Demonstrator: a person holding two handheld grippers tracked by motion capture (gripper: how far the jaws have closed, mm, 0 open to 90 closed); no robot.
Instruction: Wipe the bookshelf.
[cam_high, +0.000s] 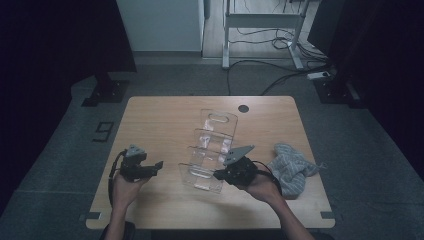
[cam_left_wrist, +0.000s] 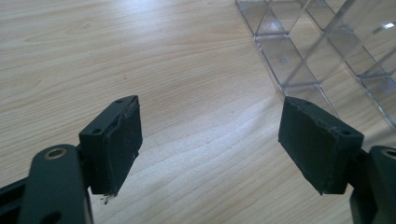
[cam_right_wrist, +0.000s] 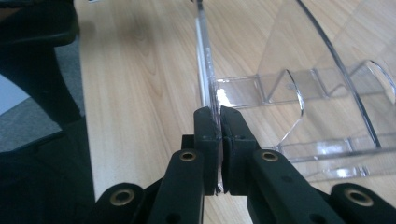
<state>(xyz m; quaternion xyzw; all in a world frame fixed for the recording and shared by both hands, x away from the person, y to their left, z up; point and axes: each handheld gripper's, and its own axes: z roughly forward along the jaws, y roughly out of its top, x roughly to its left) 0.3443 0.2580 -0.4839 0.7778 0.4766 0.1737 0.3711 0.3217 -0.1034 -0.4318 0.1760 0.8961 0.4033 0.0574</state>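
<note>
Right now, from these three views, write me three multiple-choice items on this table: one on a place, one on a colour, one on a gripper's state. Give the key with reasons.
1. Where does the cloth lie?
A. At the table's right edge, by the person's right hand
B. Inside the clear rack
C. Under the left gripper

2. What colour is the cloth?
A. Red
B. Grey-blue
C. Yellow

3. How does the right gripper stand?
A. Wide open over bare wood
B. Shut on the clear rack's side wall
C. Shut on the cloth

Key:
1 A: in the high view it lies crumpled beside the right hand.
2 B: it looks pale grey-blue in the dim light.
3 B: in the right gripper view its jaws pinch a wall of the clear rack, while the left gripper is open over the wood.
</note>
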